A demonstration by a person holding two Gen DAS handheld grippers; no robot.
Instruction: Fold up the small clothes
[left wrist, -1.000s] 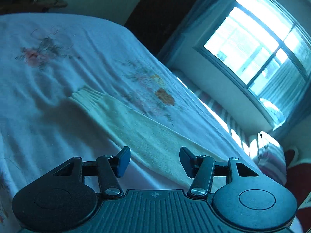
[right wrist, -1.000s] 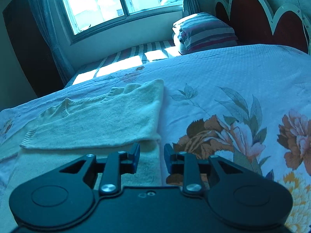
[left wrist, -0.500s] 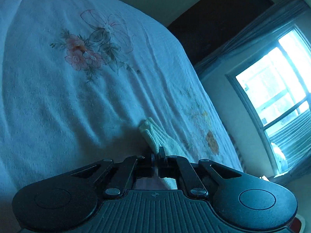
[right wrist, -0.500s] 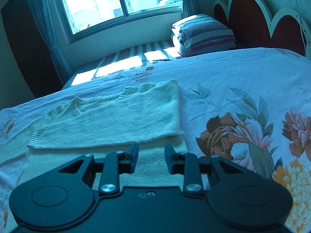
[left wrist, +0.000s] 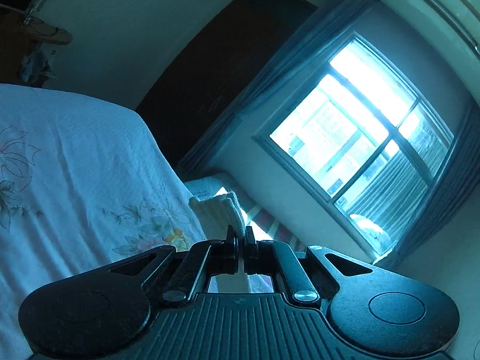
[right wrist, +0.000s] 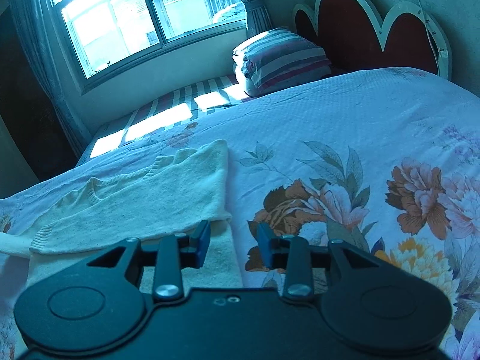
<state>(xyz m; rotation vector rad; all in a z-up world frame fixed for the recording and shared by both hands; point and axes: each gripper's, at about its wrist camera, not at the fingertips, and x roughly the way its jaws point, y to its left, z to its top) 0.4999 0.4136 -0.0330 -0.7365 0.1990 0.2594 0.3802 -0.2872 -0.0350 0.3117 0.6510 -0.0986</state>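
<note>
Cream knitted sweater (right wrist: pixel 144 207) lies flat on the floral white bedspread (right wrist: pixel 345 126), one sleeve folded across. Left gripper (left wrist: pixel 240 240) pinches the other sleeve's ribbed cuff (left wrist: pixel 217 210), raised; right gripper (right wrist: pixel 229 244) hovers, jaws apart, over the sweater's edge. Next, probably: carry that cuff across.

Daylight floods through the window (left wrist: pixel 360 147), blown out to white glare, while the room stays dim with a blue cast. Sun patches fall on the striped mattress (right wrist: pixel 168 114). Fisheye bending curves the edges.
</note>
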